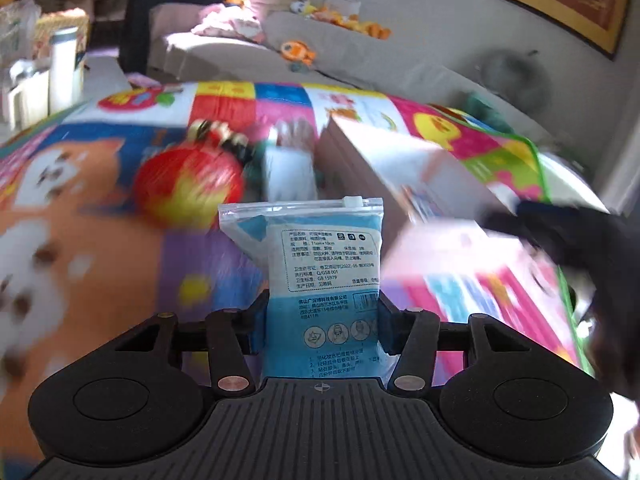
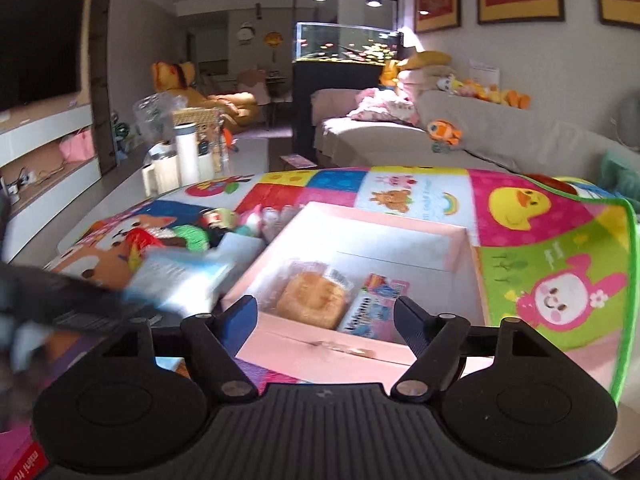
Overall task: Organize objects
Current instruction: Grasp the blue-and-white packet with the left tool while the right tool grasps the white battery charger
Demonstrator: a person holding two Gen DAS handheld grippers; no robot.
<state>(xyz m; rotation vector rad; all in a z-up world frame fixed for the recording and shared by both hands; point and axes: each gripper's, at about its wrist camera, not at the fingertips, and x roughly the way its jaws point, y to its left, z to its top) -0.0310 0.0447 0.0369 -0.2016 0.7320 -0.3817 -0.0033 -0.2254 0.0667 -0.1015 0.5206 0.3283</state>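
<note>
My left gripper (image 1: 320, 322) is shut on a blue and white zip-lock packet (image 1: 320, 264) and holds it upright above the colourful play mat (image 1: 100, 272). The packet also shows blurred in the right wrist view (image 2: 180, 280), left of the pink box (image 2: 460, 240). The pink box (image 1: 384, 160) is open and holds a wrapped pastry (image 2: 312, 300) and a small printed pack (image 2: 372, 308). My right gripper (image 2: 324, 316) is open and empty, just above the box's near edge.
A red round toy (image 1: 188, 184) and other small items (image 1: 288, 168) lie on the mat left of the box. Bottles and cups (image 2: 180, 160) stand at the far left. A grey sofa (image 2: 440, 140) with plush toys runs behind.
</note>
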